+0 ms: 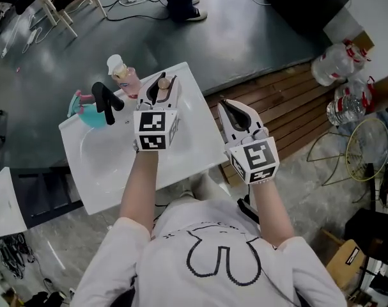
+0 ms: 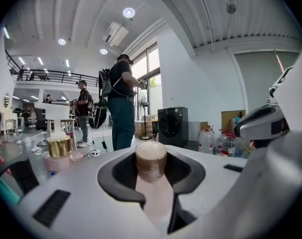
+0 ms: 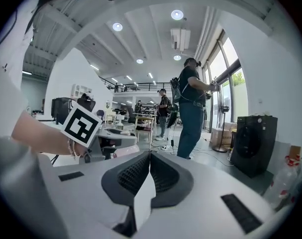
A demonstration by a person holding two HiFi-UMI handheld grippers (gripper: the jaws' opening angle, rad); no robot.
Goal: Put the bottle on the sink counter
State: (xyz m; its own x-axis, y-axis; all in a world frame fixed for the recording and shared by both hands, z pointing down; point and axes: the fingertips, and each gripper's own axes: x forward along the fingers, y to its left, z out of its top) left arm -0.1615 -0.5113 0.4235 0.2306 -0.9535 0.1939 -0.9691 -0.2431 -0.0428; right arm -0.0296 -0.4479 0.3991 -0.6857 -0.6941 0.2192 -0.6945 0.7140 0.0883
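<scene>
My left gripper [image 1: 160, 82] is shut on a pale pink bottle with a tan round cap [image 1: 163, 82], holding it over the back right part of the white sink counter [image 1: 181, 152]. In the left gripper view the bottle [image 2: 151, 159] fills the gap between the jaws, cap pointing away. My right gripper [image 1: 231, 109] hangs just off the counter's right edge, jaws together with nothing between them, and the right gripper view shows those pads touching [image 3: 150, 156]. I cannot tell whether the held bottle touches the counter.
A black faucet [image 1: 105, 101], a pink bottle with a pale cap [image 1: 123, 74] and a teal bottle [image 1: 88, 112] stand at the counter's back left. Large water bottles [image 1: 337, 62] sit on wooden decking to the right. A person [image 2: 120, 103] stands beyond the counter.
</scene>
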